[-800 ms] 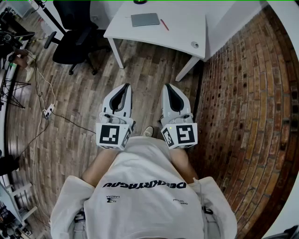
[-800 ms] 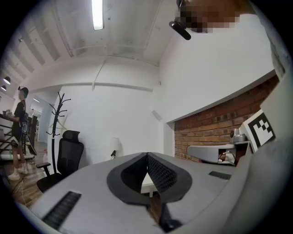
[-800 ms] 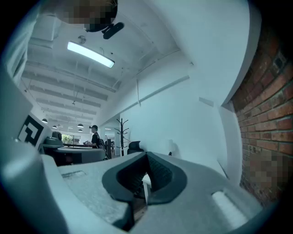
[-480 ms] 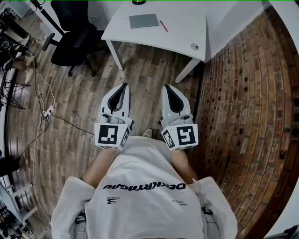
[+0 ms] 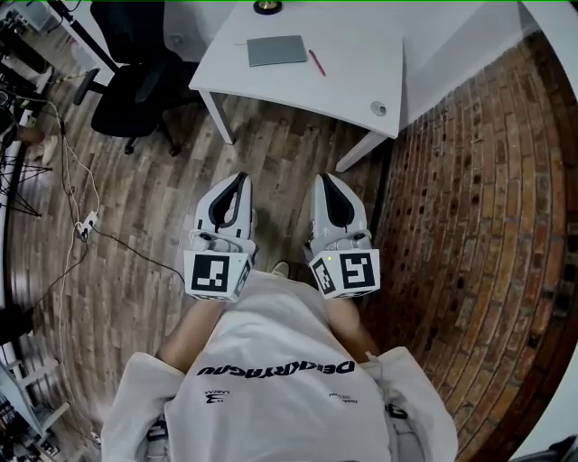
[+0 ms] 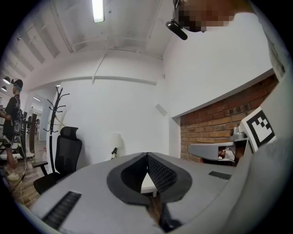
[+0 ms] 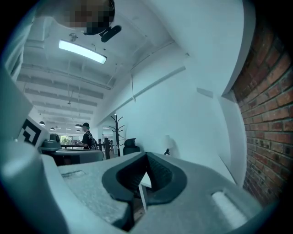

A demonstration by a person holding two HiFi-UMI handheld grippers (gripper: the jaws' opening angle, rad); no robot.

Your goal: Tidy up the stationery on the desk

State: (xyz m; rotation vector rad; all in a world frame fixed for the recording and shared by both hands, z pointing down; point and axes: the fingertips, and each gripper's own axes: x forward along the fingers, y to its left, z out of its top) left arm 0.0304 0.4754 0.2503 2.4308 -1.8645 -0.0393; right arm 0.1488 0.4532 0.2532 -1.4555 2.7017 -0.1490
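A white desk [image 5: 352,68] stands ahead across the wooden floor. On it lie a grey notebook [image 5: 277,50] and, just right of it, a red pen [image 5: 317,61]. A dark round object [image 5: 265,6] sits at the desk's far edge. My left gripper [image 5: 238,178] and right gripper [image 5: 321,180] hang side by side over the floor, well short of the desk, both shut with nothing between the jaws. In the left gripper view the left gripper [image 6: 147,155] has its tips touching; in the right gripper view the right gripper [image 7: 146,154] looks the same, with a desk leg [image 7: 142,203] behind the jaws.
A black office chair [image 5: 135,81] stands left of the desk. Cables and a power strip [image 5: 87,225] trail over the floor at left. A brick-patterned surface [image 5: 479,226] runs along the right. A coat rack [image 6: 57,123] and a standing person [image 6: 11,114] are at far left.
The view has moved closer to the desk, which now sits lower and larger in frame. Both grippers stay shut and side by side, shifted slightly forward.
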